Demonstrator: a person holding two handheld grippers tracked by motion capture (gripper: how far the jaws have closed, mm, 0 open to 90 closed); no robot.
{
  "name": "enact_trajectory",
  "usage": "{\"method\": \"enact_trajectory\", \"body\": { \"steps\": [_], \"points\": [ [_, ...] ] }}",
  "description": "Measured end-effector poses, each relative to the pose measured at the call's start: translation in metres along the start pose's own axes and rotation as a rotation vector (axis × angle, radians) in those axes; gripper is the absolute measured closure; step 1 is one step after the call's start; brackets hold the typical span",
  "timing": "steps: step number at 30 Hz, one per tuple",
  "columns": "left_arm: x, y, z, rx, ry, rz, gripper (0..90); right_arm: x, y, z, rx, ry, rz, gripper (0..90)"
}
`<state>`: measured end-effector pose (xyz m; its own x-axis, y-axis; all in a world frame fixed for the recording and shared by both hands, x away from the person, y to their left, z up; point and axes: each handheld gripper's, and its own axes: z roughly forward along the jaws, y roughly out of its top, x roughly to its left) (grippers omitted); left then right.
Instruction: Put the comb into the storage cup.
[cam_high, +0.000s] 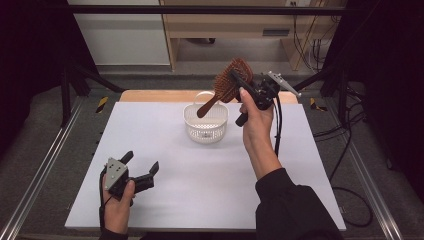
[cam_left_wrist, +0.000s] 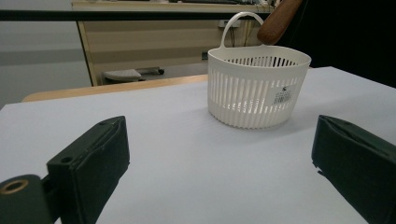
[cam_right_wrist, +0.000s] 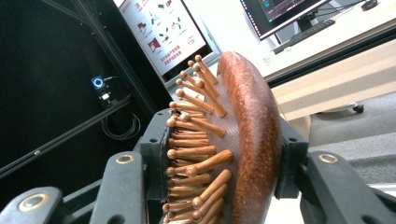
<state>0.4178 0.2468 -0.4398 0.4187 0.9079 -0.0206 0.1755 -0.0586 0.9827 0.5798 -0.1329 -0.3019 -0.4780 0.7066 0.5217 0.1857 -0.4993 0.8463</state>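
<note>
A brown wooden hairbrush (cam_high: 227, 82) hangs in the air, its handle slanting down over a white slotted basket (cam_high: 205, 121). My right gripper (cam_high: 243, 82) is shut on the brush's head, above and right of the basket. In the right gripper view the bristled head (cam_right_wrist: 233, 140) sits clamped between both jaws. My left gripper (cam_high: 141, 166) rests low at the table's front left, open and holding nothing. In the left gripper view the basket (cam_left_wrist: 258, 86) stands ahead beyond the spread jaws, with the brush handle's tip (cam_left_wrist: 279, 21) just above its rim.
The white table top (cam_high: 200, 175) stretches between the basket and the person's hands. A wooden edge (cam_high: 150, 96) runs along its far side. Metal frame rails (cam_high: 40, 175) flank the table, and cables (cam_high: 350, 150) lie on the floor to the right.
</note>
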Motion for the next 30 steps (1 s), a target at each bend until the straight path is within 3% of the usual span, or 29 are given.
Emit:
{"method": "enact_trajectory", "body": {
  "steps": [30],
  "points": [
    [0.001, -0.001, 0.0, 0.002, 0.0, 0.004, 4.2, -0.018, -0.015, 0.009, 0.03, -0.05, -0.005, 50.4]
  ]
}}
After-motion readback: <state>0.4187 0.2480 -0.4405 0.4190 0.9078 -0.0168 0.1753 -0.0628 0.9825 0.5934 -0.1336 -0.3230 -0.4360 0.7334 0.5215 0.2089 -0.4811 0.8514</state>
